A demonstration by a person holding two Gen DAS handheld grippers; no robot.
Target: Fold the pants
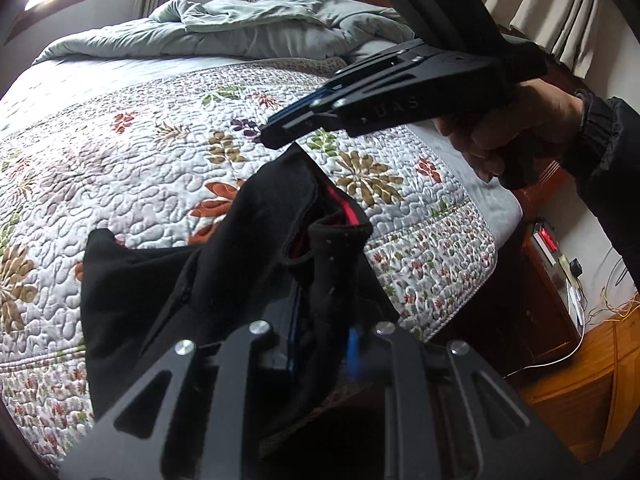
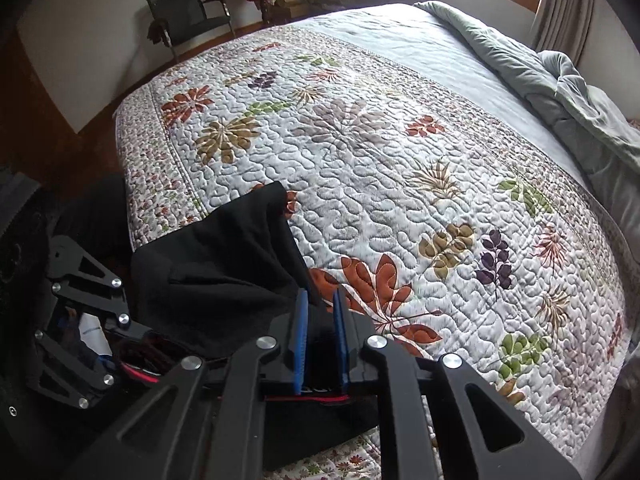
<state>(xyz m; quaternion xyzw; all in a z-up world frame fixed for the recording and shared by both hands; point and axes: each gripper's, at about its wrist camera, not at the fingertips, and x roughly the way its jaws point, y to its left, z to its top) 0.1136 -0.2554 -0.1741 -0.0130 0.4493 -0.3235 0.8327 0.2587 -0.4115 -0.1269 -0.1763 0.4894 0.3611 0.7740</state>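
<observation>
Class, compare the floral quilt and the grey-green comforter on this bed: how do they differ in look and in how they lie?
The floral quilt is patterned with coloured leaves and stitched; the grey-green comforter is plain. The quilt lies spread flat, while the comforter is bunched up and rumpled at one end. Both rest on the same bed.

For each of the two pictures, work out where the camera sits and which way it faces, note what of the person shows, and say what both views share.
Left wrist: on the left gripper, facing along its fingers across the quilt toward the grey duvet; shows the right gripper and right hand.
Right wrist: on the right gripper, facing over the bed toward a chair; the left gripper shows at lower left.
Shared: the black pants, quilt and duvet.
</observation>
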